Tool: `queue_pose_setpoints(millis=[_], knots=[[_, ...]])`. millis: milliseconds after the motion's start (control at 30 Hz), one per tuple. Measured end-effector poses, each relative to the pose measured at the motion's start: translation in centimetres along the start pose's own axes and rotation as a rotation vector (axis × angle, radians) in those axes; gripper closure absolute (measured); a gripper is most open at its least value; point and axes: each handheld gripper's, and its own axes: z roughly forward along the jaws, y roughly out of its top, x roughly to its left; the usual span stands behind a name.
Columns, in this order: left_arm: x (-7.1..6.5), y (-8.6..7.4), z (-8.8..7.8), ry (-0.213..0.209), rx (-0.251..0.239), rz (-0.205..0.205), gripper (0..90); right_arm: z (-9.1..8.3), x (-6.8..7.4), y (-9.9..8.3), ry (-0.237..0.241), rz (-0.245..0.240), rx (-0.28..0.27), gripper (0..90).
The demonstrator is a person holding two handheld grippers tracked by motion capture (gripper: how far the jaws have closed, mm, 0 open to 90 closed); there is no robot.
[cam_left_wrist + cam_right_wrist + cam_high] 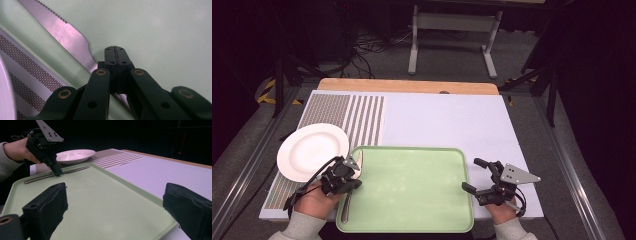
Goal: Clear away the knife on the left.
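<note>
- The left gripper (115, 53) has its jaws pressed together on the serrated steel table knife (65, 33), on the pale green plastic tray (412, 185).
- The right gripper (475, 174) hovers with its jaws wide apart, holding nothing.

One pale green rectangular plastic tray (412, 187) sits at the table's six o'clock. One round white ceramic plate (312, 150) lies at nine o'clock. One serrated steel table knife (65, 32) rests along the tray's nine o'clock edge.
</note>
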Motion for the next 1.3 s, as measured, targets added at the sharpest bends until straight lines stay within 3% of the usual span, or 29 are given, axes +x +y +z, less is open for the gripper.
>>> queue_pose_setpoints(millis=[167,333,433,500,533,667,733,933,1200,1300], knots=[[0.1,-0.1,-0.1,0.002,-0.002,-0.005,88.4,0.0,0.0,0.0,0.000,-0.001,0.002,6.0],[-0.2,0.0,-0.3,0.003,-0.011,0.014,80.4,0.0,0.0,0.0,-0.002,0.000,0.001,6.1],[-0.1,0.1,-0.8,-0.018,-0.054,0.028,64.1,0.0,0.0,0.0,-0.001,0.000,0.001,6.1],[-0.1,0.3,-1.0,-0.063,-0.076,0.038,47.0,0.0,0.0,0.0,-0.002,0.001,0.001,6.1],[-0.1,0.4,-1.2,-0.077,-0.090,0.048,43.6,0.0,0.0,0.0,-0.002,0.001,0.000,6.1],[-0.4,0.6,-2.3,-0.087,-0.163,0.092,27.9,-0.1,0.1,0.0,-0.002,0.000,0.000,6.1],[-0.3,0.5,-2.8,-0.105,-0.205,0.092,23.5,-0.1,0.1,0.0,-0.004,0.000,-0.001,6.1],[0.0,-0.8,-4.4,-0.071,-0.354,0.095,3.6,-0.1,0.2,0.1,-0.004,0.003,-0.002,6.0],[0.4,-3.9,-4.6,-0.072,-0.537,0.113,0.3,-0.1,0.2,0.1,-0.004,0.003,-0.003,6.0],[0.9,-5.5,-4.5,-0.092,-0.649,0.104,0.3,-0.1,0.2,0.0,-0.003,0.005,-0.001,6.0]])
